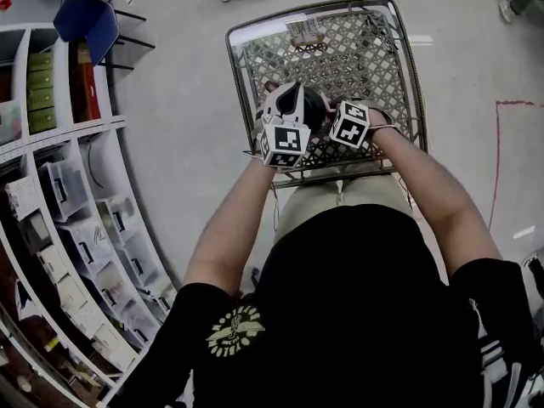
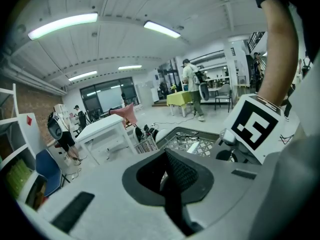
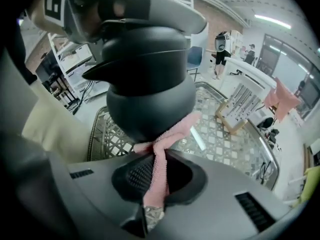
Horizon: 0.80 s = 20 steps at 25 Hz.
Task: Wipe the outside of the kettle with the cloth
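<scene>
A dark, rounded kettle fills the middle of the right gripper view and shows as a dark shape between both grippers in the head view. A pink cloth is pinched in my right gripper, and its free end lies against the kettle's lower side. In the head view that gripper is on the kettle's right. My left gripper sits over the kettle's top and also shows there from the right. In its own view its jaws look closed, and the kettle is hidden.
Under the kettle is a metal lattice table with a raised rim and a small label card at its far edge. Shelves with bins curve along the left, beside a blue chair. People stand far off in the room.
</scene>
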Each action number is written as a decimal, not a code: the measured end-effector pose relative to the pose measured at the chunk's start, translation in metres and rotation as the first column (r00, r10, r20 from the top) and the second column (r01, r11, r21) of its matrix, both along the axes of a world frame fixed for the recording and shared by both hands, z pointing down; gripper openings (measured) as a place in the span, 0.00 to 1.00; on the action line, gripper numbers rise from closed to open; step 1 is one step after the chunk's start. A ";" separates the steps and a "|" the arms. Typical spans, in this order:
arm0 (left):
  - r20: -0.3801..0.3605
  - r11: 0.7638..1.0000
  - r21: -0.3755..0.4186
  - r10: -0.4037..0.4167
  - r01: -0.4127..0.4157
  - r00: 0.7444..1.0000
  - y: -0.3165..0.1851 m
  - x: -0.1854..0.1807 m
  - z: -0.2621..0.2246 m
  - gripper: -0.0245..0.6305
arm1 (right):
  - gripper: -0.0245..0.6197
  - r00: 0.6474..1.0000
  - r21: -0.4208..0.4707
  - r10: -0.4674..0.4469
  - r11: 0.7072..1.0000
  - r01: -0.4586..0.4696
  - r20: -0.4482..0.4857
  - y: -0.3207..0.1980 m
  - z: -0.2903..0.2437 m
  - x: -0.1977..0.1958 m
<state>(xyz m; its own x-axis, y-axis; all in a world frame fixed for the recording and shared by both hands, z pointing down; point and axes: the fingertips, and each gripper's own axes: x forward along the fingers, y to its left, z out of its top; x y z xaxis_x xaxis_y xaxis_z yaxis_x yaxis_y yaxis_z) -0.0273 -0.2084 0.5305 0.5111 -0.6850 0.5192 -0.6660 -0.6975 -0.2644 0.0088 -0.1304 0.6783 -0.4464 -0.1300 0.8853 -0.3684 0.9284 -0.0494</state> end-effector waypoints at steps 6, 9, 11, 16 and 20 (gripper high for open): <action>0.006 0.998 -0.048 -0.042 0.043 0.999 -0.001 -0.002 0.005 0.05 | 0.09 0.995 0.046 -0.104 0.994 0.104 0.006 -0.036 -0.001 -0.002; 0.006 0.997 -0.057 -0.054 0.054 0.999 -0.002 -0.004 0.009 0.05 | 0.09 0.987 0.060 -0.158 0.986 0.157 0.014 -0.048 0.007 -0.009; 0.008 0.997 -0.057 -0.061 0.061 0.998 -0.003 -0.003 0.010 0.05 | 0.09 0.980 0.071 -0.198 0.978 0.196 0.028 -0.056 0.014 -0.011; 0.007 0.996 -0.060 -0.061 0.062 0.998 -0.003 -0.007 0.008 0.05 | 0.09 0.954 0.103 -0.292 0.953 0.284 0.065 -0.068 0.021 -0.024; 0.012 0.997 -0.055 -0.060 0.061 0.998 -0.003 -0.007 0.009 0.05 | 0.09 0.934 0.121 -0.354 0.931 0.345 0.057 -0.071 0.039 -0.029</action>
